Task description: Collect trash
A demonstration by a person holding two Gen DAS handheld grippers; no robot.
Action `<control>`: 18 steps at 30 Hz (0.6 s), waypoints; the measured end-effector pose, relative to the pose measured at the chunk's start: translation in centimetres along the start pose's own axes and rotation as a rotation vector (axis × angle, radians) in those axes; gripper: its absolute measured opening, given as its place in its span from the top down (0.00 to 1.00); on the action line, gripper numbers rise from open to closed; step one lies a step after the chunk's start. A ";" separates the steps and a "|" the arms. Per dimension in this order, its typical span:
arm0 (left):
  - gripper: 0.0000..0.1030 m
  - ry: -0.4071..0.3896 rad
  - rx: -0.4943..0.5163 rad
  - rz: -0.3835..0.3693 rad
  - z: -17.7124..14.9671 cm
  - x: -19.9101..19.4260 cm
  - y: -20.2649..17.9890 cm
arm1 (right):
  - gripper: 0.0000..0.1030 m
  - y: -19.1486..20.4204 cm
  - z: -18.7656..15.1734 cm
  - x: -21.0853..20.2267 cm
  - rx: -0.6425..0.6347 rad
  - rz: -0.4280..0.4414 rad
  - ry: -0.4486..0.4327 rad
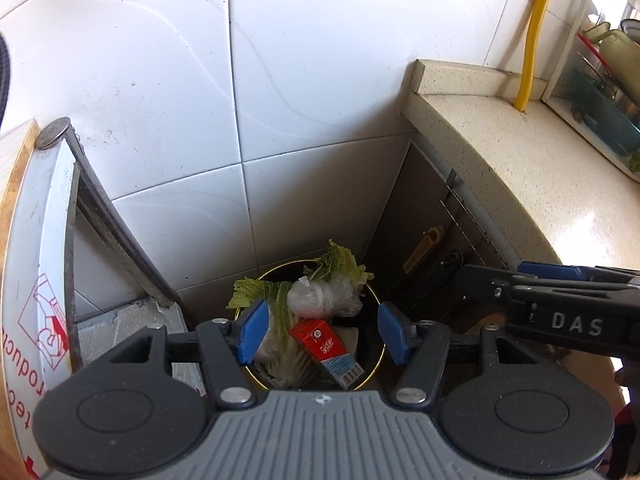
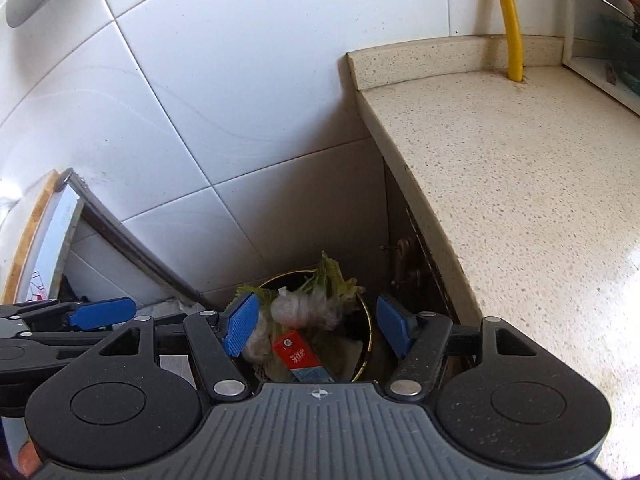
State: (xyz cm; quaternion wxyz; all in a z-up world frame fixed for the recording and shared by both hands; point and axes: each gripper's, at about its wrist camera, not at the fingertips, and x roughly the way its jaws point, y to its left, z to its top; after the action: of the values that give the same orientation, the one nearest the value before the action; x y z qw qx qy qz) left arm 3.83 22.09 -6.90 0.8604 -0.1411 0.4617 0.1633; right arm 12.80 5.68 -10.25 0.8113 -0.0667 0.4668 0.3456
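A round bin with a gold rim (image 1: 374, 376) (image 2: 370, 344) stands on the floor in the corner beside the counter. It holds cabbage leaves (image 1: 340, 266) (image 2: 334, 280), a crumpled clear plastic bag (image 1: 320, 298) (image 2: 304, 310) and a red and blue carton (image 1: 324, 346) (image 2: 298, 356). My left gripper (image 1: 324, 334) hovers above the bin, open, with nothing between its blue pads. My right gripper (image 2: 316, 330) also hangs over the bin, open and empty. The right gripper's fingers (image 1: 552, 270) reach in from the right of the left wrist view.
A speckled stone counter (image 2: 520, 184) runs along the right, with a yellow hose (image 2: 510, 20) rising from its back. White wall tiles (image 1: 280, 80) stand behind the bin. A leaning board with a metal frame (image 1: 44, 240) is on the left. A dish rack (image 1: 612, 80) sits far right.
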 end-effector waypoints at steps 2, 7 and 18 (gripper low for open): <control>0.43 0.001 -0.012 -0.005 -0.2 -0.1 0.2 | 0.28 0.1 -0.3 -0.3 0.003 -0.004 -0.005; 0.42 -0.009 -0.018 -0.001 -0.6 -0.6 0.3 | 0.27 0.1 -1.1 -1.2 0.006 -0.022 -0.014; 0.40 -0.062 -0.066 0.021 -1.3 -2.5 -0.3 | 0.23 0.1 -1.3 -2.8 -0.004 0.006 -0.027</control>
State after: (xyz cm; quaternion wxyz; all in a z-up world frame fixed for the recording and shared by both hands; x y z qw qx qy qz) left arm 1.73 20.91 -5.49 0.8675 -0.1595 0.4305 0.1918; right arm 10.87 3.79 -8.70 0.8163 -0.0624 0.4553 0.3498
